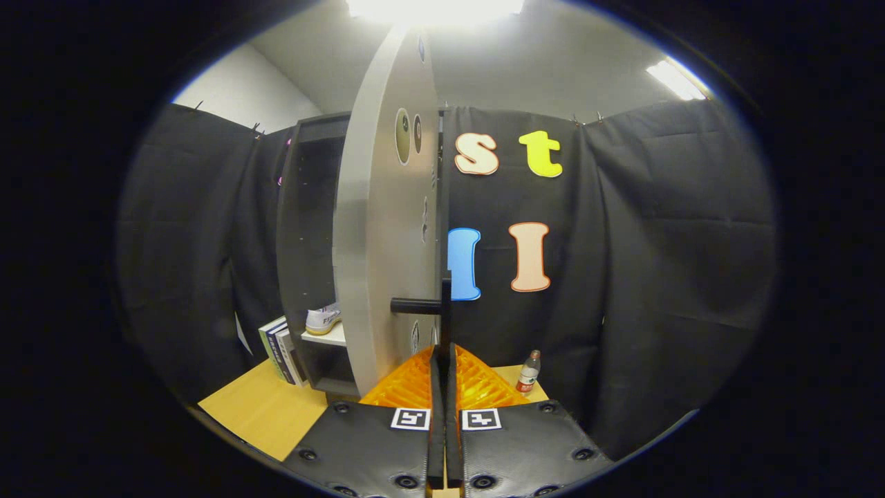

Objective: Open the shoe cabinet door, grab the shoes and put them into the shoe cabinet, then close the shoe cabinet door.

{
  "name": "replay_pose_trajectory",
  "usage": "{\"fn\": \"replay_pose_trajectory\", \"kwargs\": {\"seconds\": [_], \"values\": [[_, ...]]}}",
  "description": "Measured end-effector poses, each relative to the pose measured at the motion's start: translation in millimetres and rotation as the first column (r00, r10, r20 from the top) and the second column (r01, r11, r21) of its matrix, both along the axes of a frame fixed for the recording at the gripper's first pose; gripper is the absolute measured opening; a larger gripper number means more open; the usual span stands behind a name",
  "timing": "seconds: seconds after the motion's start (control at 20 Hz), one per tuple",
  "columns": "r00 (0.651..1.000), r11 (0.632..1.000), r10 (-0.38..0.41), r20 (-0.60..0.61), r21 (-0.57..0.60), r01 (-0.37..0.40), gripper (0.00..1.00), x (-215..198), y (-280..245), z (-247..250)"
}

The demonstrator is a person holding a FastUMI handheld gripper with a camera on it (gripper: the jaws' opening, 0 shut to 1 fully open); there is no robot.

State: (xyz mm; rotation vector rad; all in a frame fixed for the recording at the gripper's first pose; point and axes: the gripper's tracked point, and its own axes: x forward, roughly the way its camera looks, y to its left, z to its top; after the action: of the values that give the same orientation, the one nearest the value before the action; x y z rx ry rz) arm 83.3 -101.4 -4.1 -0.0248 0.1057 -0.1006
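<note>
The dark shoe cabinet (304, 228) stands on the table just ahead, left of my fingers. Its pale grey door (384, 228) is swung partly open, and I see it nearly edge-on. A black handle (442, 308) sticks out from the door on a short post. My gripper (443, 363) has its orange fingers (484, 384) pressed together on the handle's upright bar. Inside the cabinet, a white shoe (323, 319) with a yellowish sole rests on a pale shelf (332, 337).
Several books (280, 349) lean against the cabinet's left side on the wooden table (263, 415). A small bottle (529, 371) with a red label stands on the table to the right of my fingers, close to the black cloth wall.
</note>
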Motion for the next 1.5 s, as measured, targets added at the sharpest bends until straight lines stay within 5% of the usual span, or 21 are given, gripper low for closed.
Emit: {"fn": "replay_pose_trajectory", "kwargs": {"seconds": [0.35, 0.5, 0.8, 1.15, 1.5], "values": [[0.998, 0.998, -0.059, 0.021, -0.001, 0.059, 0.03, -17.5, -36.9, 1.9], [0.997, 0.997, -0.074, 0.015, -0.008, 0.074, 0.1, -42.3, -41.9, -3.0], [0.999, 1.0, -0.009, -0.031, -0.018, 0.009, 0.8, -94.6, -13.6, -21.6], [0.976, 0.986, 0.164, -0.141, 0.053, -0.158, 0.98, -101.3, 78.4, -88.2], [0.915, 0.97, 0.241, -0.323, 0.073, -0.23, 0.98, -39.7, 132.9, -208.9]]}}
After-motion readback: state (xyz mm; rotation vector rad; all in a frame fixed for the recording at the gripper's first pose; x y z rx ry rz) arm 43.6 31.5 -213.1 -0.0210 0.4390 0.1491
